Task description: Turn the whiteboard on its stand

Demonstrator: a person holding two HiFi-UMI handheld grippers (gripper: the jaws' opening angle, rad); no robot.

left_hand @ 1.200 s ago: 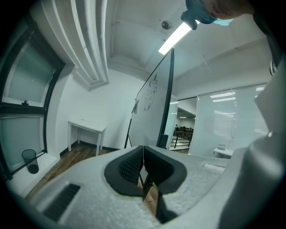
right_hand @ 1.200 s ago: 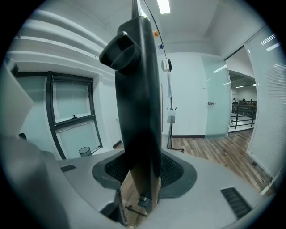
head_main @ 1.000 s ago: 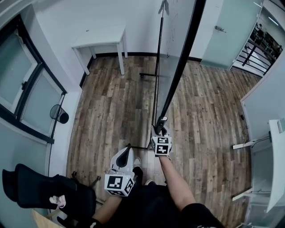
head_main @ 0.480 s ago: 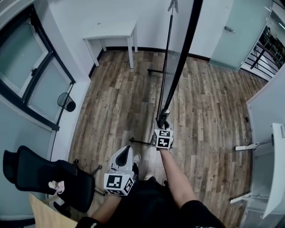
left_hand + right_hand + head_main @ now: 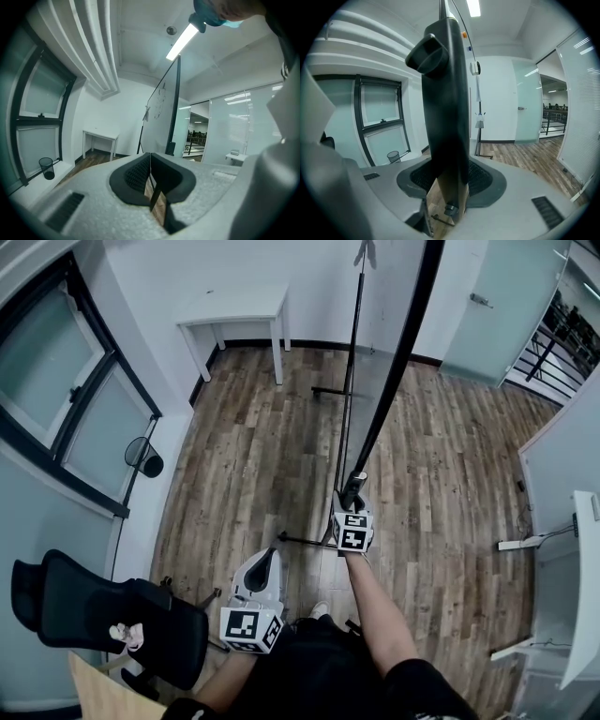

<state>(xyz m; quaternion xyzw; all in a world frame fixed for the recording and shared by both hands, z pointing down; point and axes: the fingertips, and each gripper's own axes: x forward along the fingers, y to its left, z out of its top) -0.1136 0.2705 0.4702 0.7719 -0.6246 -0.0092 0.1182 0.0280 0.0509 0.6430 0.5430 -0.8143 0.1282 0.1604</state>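
The whiteboard (image 5: 394, 371) stands edge-on in the head view, a long black frame running from the top down to my right gripper (image 5: 352, 502). That gripper is shut on the frame's lower end; in the right gripper view the black frame (image 5: 447, 93) fills the space between the pads, with a knob (image 5: 429, 56) on its side. The stand's thin post (image 5: 352, 362) and floor bar (image 5: 300, 542) sit just left of the board. My left gripper (image 5: 272, 554) is low beside the person's legs, shut and holding nothing (image 5: 150, 161); it looks toward the whiteboard (image 5: 161, 112).
A white table (image 5: 234, 310) stands against the far wall. A black bin (image 5: 145, 457) sits under the windows at left, and a black office chair (image 5: 103, 615) is at the lower left. A glass door (image 5: 497, 306) and a white desk (image 5: 581, 596) are on the right.
My right gripper has moved a little to the right with the board's frame in it, and the board's top edge has swung right too. The left gripper stays low and shut.
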